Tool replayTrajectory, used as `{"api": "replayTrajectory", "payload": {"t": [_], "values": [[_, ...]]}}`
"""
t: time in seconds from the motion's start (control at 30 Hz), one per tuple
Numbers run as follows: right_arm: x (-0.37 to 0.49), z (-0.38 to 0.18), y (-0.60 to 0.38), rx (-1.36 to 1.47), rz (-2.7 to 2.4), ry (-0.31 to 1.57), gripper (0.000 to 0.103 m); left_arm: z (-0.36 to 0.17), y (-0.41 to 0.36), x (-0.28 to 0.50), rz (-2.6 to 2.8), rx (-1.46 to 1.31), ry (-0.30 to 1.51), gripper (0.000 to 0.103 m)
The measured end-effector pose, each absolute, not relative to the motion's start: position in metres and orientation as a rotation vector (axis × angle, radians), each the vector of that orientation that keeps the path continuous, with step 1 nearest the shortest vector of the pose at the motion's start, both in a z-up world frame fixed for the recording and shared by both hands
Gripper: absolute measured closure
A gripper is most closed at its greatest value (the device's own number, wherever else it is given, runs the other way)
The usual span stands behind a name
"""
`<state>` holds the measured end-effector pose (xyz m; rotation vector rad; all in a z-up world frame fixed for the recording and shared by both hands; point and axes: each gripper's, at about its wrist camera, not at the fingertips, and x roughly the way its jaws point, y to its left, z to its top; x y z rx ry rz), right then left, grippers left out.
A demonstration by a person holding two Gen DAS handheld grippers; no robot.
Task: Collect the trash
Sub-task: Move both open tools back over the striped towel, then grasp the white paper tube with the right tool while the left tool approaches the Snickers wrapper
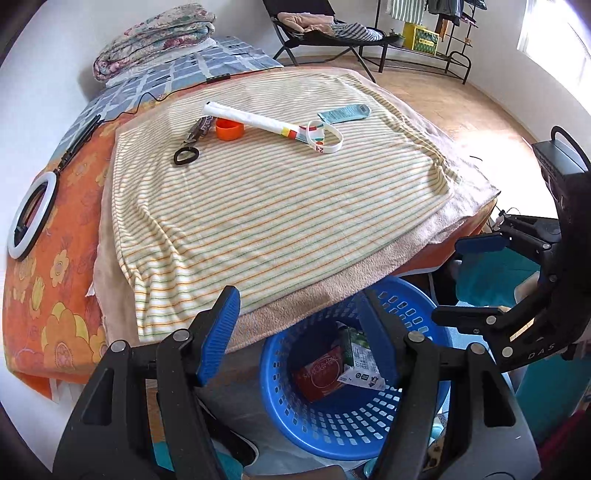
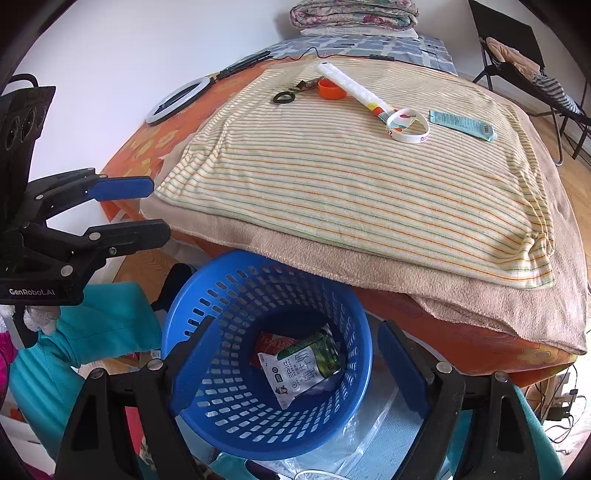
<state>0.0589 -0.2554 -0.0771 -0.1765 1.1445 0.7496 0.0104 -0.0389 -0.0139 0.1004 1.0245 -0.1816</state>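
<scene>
A blue perforated basket (image 1: 424, 295) (image 2: 258, 258) stands on the floor against the bed's front edge. In it lie a green-and-white packet (image 1: 362, 358) (image 2: 299, 369) and a red wrapper (image 1: 321, 373) (image 2: 269, 343). My left gripper (image 1: 295, 332) (image 2: 160, 208) is open and empty, above the basket's left side. My right gripper (image 2: 295, 347) (image 1: 448, 280) hangs open over the basket, also empty. Far back on the striped towel (image 1: 277, 206) (image 2: 351, 184) lie a teal wrapper (image 1: 345, 112) (image 2: 461, 123), a white tube (image 1: 255, 120) (image 2: 351, 86), an orange cap (image 1: 229, 129) (image 2: 331, 89), a white wristband (image 1: 325, 136) (image 2: 406, 127) and a black ring (image 1: 185, 156) (image 2: 283, 97).
A ring light (image 1: 33, 218) (image 2: 177, 99) lies on the orange flowered sheet beside the wall. A folded quilt (image 1: 155, 40) (image 2: 354, 13) sits at the bed's far end. A black chair (image 1: 325, 29) (image 2: 517, 62) with clothes stands beyond. A person's teal-clad leg (image 2: 92, 332) and clear plastic lie around the basket.
</scene>
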Motion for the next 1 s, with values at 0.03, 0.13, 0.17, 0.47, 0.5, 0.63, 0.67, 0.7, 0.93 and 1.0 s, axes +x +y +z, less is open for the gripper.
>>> {"api": "replayTrajectory", "payload": {"t": [0.03, 0.13, 0.17, 0.47, 0.5, 0.63, 0.67, 0.7, 0.93, 1.0], "values": [[0.063, -0.075, -0.255, -0.179, 0.744, 1.140, 0.015, -0.011, -0.037, 0.016, -0.176, 0.106, 1.018, 0.035], [0.075, -0.067, -0.254, -0.191, 0.733, 1.126, 0.015, -0.004, -0.030, 0.033, -0.164, 0.117, 1.005, 0.035], [0.080, -0.064, -0.254, -0.193, 0.737, 1.121, 0.015, -0.002, -0.027, 0.039, -0.162, 0.114, 1.002, 0.035], [0.134, -0.033, -0.251, -0.209, 0.720, 0.988, 0.017, 0.004, 0.010, 0.096, -0.107, 0.063, 0.982, 0.035], [0.140, -0.030, -0.249, -0.218, 0.717, 0.965, 0.017, 0.004, 0.012, 0.102, -0.105, 0.061, 0.981, 0.035], [0.169, -0.022, -0.242, -0.252, 0.702, 0.905, 0.017, 0.001, 0.021, 0.125, -0.095, 0.075, 0.979, 0.035], [0.177, -0.021, -0.239, -0.254, 0.704, 0.901, 0.017, -0.001, 0.023, 0.131, -0.094, 0.076, 0.981, 0.035], [0.184, -0.021, -0.236, -0.255, 0.708, 0.902, 0.017, -0.002, 0.025, 0.138, -0.091, 0.076, 0.984, 0.035], [0.242, -0.033, -0.204, -0.239, 0.735, 0.982, 0.020, -0.012, 0.036, 0.179, -0.095, 0.094, 0.997, 0.035], [0.255, -0.039, -0.192, -0.258, 0.743, 0.991, 0.021, -0.017, 0.038, 0.193, -0.098, 0.111, 1.002, 0.035]]}}
